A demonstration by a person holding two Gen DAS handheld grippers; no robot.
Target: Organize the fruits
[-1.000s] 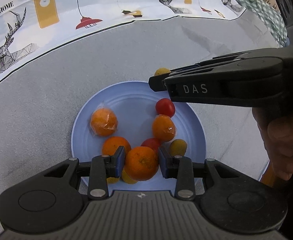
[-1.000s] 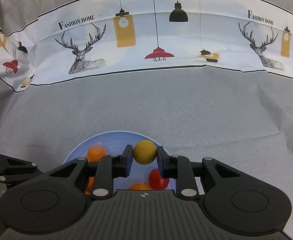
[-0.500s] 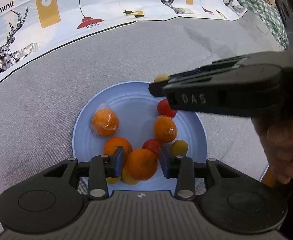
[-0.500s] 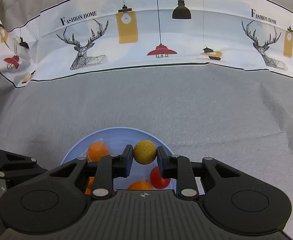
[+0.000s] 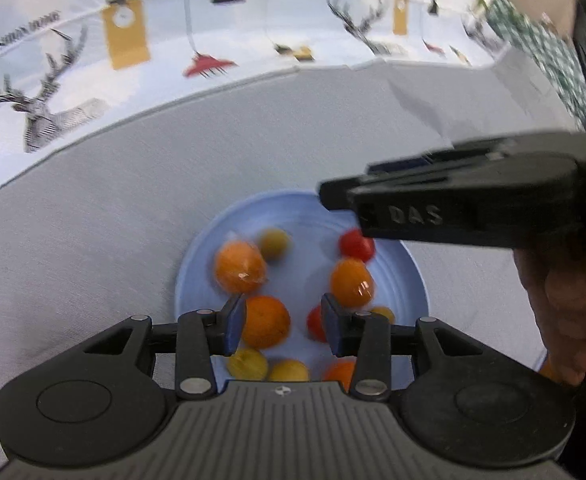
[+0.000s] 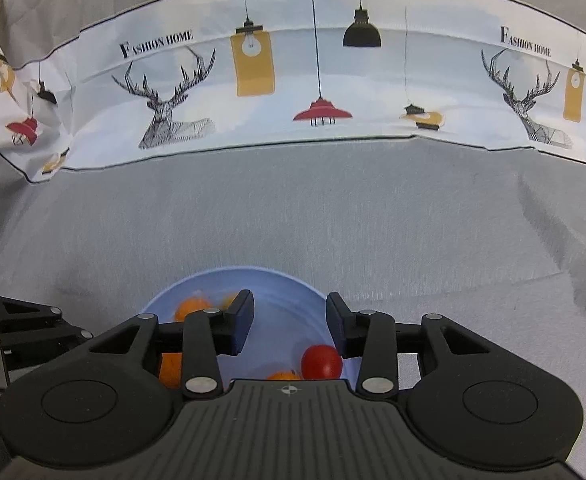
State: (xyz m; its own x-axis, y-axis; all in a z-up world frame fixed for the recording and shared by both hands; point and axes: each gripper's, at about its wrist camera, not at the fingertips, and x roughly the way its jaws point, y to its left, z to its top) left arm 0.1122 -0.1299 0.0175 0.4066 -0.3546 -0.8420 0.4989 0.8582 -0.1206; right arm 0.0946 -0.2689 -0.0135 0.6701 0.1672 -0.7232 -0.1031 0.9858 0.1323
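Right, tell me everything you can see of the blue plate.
The blue plate is round and pale blue, smooth, with faint concentric rings and a slightly raised rim. It lies flat on the grey cloth. It holds oranges, some in clear wrap, small yellow fruits and red ones. The left gripper and right gripper both stand open over it; neither visibly touches it.

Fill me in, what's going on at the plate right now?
A person is sorting fruit onto the blue plate, one hand-held gripper per hand. The left hand-held gripper is open above the plate, holding nothing; an orange lies on the plate below its fingers. The right hand-held gripper is open and empty too, over the plate's far side. A small yellow fruit sits beside the wrapped orange. All visible fruit is on the plate.
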